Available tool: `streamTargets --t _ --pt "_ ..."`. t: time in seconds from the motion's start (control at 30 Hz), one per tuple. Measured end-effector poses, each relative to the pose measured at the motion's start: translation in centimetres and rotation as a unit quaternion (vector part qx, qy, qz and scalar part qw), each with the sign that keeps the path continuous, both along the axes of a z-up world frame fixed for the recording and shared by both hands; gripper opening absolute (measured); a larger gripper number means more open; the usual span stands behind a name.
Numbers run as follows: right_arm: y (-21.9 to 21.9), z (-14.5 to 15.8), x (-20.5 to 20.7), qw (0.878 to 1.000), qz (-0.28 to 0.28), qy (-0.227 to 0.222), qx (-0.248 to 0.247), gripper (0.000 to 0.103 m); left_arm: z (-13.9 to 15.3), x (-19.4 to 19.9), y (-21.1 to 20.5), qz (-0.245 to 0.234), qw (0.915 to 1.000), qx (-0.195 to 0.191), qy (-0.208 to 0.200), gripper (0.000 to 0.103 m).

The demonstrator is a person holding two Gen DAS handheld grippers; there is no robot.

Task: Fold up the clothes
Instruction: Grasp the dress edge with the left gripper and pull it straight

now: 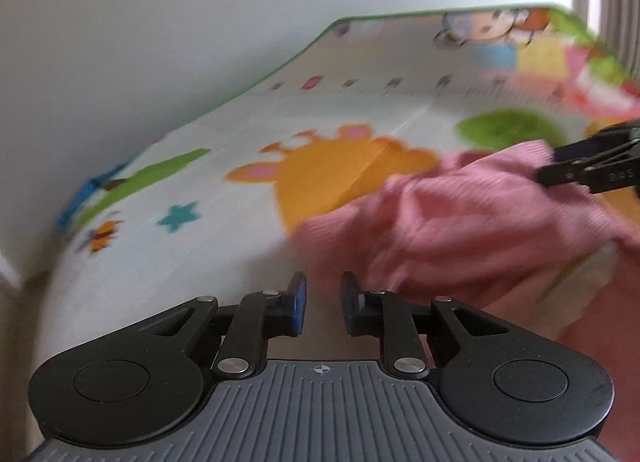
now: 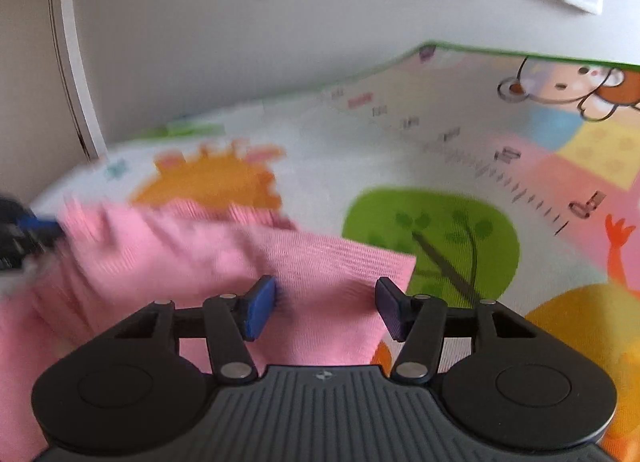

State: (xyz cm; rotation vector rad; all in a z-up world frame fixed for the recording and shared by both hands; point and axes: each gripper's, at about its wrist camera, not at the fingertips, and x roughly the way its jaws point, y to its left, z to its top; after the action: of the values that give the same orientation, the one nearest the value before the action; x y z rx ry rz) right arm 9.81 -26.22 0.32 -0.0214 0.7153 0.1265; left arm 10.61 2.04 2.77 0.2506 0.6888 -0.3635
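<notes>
Plainly, the left gripper [image 1: 323, 302] has its 2 blue pads [image 1: 298, 302] drawn narrow, and what fills the slim gap between them looks like a bunched edge of the pink garment [image 1: 460, 222], so I take it to be pinched there, though blur keeps me from being sure. The right gripper [image 2: 326, 308] stands at a middling width: a flat corner of the same garment lies between its fingers [image 2: 260, 308], but neither pad visibly presses on it. Beyond the left fingertips and off to their right, the ribbed pink cloth is rumpled and lifted in folds, stretching across to where the other gripper's black tips meet its far edge. Ahead of both sets of fingers, and under the cloth, spreads a cartoon-printed play mat [image 1: 240, 122] with a green border, and past that a pale wall [image 1: 160, 22]. My reading is that this is the grab at the start of a fold, with 2 edges of the garment being taken up, 1 per hand. The next move would call for the right pads to close fully on their corner, then both hands rising together and keeping the cloth taut so it can be spread or carried over itself without slipping.
</notes>
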Motion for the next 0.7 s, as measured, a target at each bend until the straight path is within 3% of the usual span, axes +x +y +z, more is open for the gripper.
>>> streamTargets --t 0.03,0.07,0.17,0.2,0.27,0.37,0.43,0.47,0.6,0.7 --pt "0.1 -0.5 0.2 1.000 0.002 0.005 -0.006 0.056 0.4 0.0 0.4 0.003 0.9999 -0.014 0.000 0.023" --pt "0.1 -0.4 0.1 1.000 0.006 0.003 -0.004 0.056 1.4 0.0 1.0 -0.002 0.9986 -0.053 0.004 0.030" --pt "0.1 0.0 0.0 1.000 0.019 -0.002 0.002 0.056 3.4 0.1 1.7 -0.040 0.9883 -0.146 0.018 0.068" --pt "0.1 0.2 0.0 1.000 0.023 -0.004 0.004 0.056 3.8 0.2 1.6 -0.053 0.9846 -0.165 0.021 0.075" --pt "-0.1 0.7 -0.6 1.000 0.021 -0.013 0.008 0.056 3.0 0.7 0.1 -0.066 0.9857 -0.152 0.031 0.077" --pt "-0.4 1.4 -1.4 0.999 0.016 -0.023 0.016 0.061 0.9 1.6 -1.5 -0.063 0.9883 -0.130 0.050 0.070" --pt "-0.8 1.8 -2.1 0.999 0.011 -0.029 0.019 0.071 -0.2 1.9 -2.3 -0.057 0.9900 -0.116 0.057 0.043" --pt "-1.0 2.1 -2.5 0.999 0.011 -0.033 0.016 0.073 0.1 1.3 -2.5 -0.051 0.9922 -0.106 0.041 0.021" --pt "-1.1 3.4 -3.4 0.998 0.014 -0.054 0.012 0.085 3.0 -1.4 -2.1 -0.057 0.9936 -0.095 -0.024 0.018" --pt "-0.8 4.2 -3.4 0.997 0.026 -0.059 0.032 0.086 3.1 -1.7 -1.3 -0.052 0.9958 -0.072 -0.019 0.020"
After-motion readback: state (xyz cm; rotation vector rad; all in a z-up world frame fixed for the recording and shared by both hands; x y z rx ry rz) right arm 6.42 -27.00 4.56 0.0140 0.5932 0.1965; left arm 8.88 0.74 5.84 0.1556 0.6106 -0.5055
